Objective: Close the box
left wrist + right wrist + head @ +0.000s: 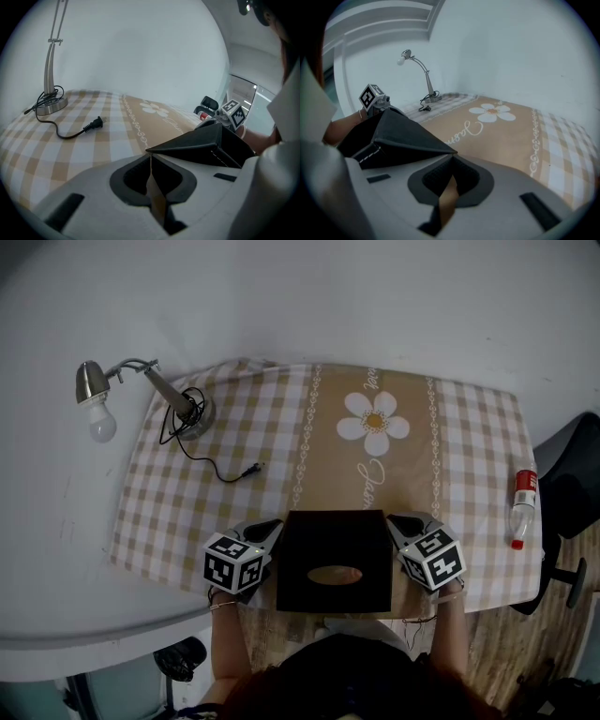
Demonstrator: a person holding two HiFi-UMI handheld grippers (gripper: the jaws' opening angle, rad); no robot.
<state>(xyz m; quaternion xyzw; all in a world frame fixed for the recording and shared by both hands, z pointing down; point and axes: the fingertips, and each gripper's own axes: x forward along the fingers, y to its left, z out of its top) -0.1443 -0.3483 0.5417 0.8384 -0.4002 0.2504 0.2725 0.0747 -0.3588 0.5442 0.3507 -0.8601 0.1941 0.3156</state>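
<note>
Black box (334, 561) lies between left gripper (274, 526) and right gripper (394, 521); jaws together, seemingly empty.

Before me a white table (56, 549) carries a checked cloth (281, 427). On the cloth sit a desk lamp (178, 404), its loose plug cord (225, 472), the black box (333, 559), and a red-capped bottle (522, 507) lying at the right edge.

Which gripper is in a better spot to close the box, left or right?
Neither clearly wins. The left gripper and the right gripper both sit shut beside opposite sides of the black box, with their tips near its far corners. Using both together probably works best.
</note>
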